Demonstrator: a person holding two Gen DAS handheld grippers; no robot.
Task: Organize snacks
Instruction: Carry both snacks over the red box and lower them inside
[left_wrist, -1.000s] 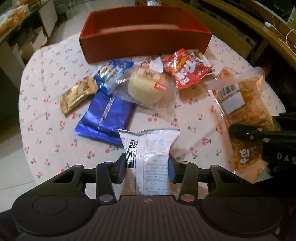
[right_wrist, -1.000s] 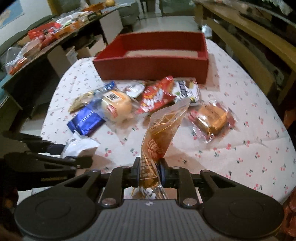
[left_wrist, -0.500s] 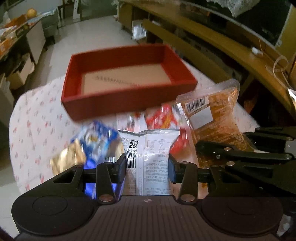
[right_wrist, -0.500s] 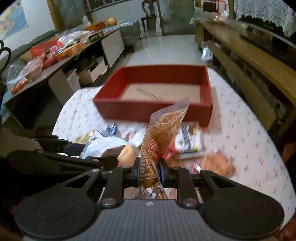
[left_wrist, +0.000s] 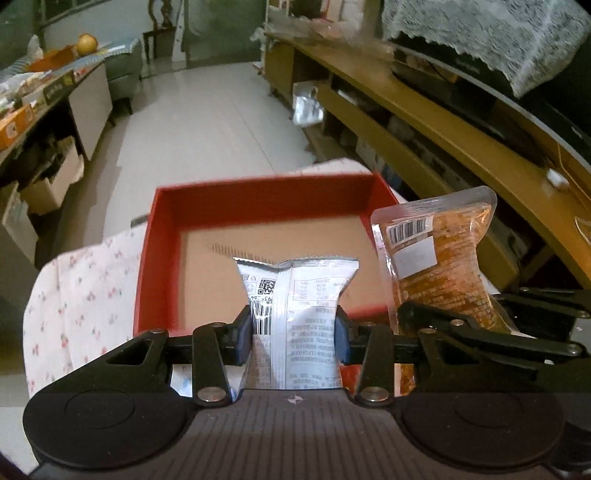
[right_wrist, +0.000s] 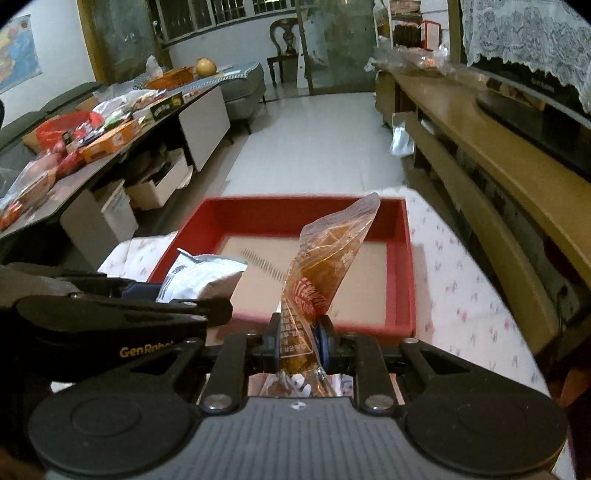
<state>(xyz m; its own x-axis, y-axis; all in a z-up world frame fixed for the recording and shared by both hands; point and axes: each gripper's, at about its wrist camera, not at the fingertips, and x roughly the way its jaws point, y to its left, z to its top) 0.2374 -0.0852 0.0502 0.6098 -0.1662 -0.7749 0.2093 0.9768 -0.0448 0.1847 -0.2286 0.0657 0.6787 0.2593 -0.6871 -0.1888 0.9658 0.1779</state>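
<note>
Both grippers have advanced from above the loose snacks to the red tray (left_wrist: 162, 206), whose open interior now fills the middle view. Left gripper (left_wrist: 292, 334) fingers are clamped on a silver-white snack packet (left_wrist: 295, 291), held upright over the tray's near wall. Right gripper (right_wrist: 298, 339) fingers are pinched on a clear orange snack bag (right_wrist: 325, 258), also above the tray on the cherry-print counter (right_wrist: 461, 280).

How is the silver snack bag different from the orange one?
The silver packet is opaque with printed text; the orange bag is see-through, showing brown food. The silver packet is in the left gripper, the orange bag in the right gripper. Both are pinched and held near the red box.
</note>
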